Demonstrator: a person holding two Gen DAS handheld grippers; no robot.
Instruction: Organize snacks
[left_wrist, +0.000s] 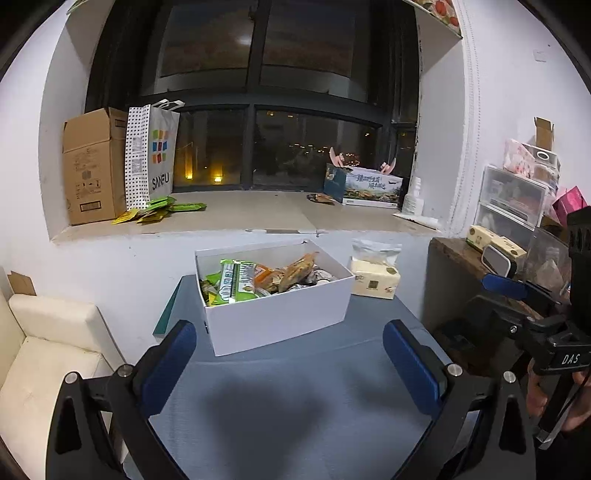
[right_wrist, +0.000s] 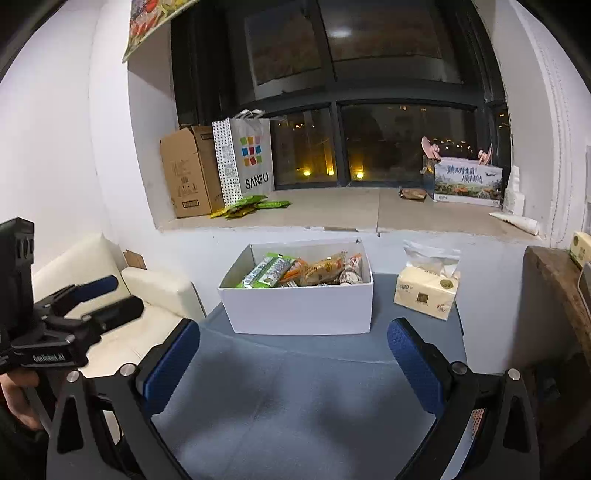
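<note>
White box (left_wrist: 280, 317) on the surface (left_wrist: 295, 398) holds mixed snacks (left_wrist: 258, 280); green packets (left_wrist: 162, 210) on windowsill (left_wrist: 258, 218) apparently unsorted; left gripper (left_wrist: 291, 365) and right gripper (right_wrist: 295, 365) fingers spread, empty.

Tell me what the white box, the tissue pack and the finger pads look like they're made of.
White box: likely matte paperboard, with thin straight walls and crisp folded edges. Tissue pack: soft glossy plastic film, crinkled and translucent at the top, over cream tissues. Finger pads: blue, finely textured, probably rubber or foam; the look leaves that open.
</note>
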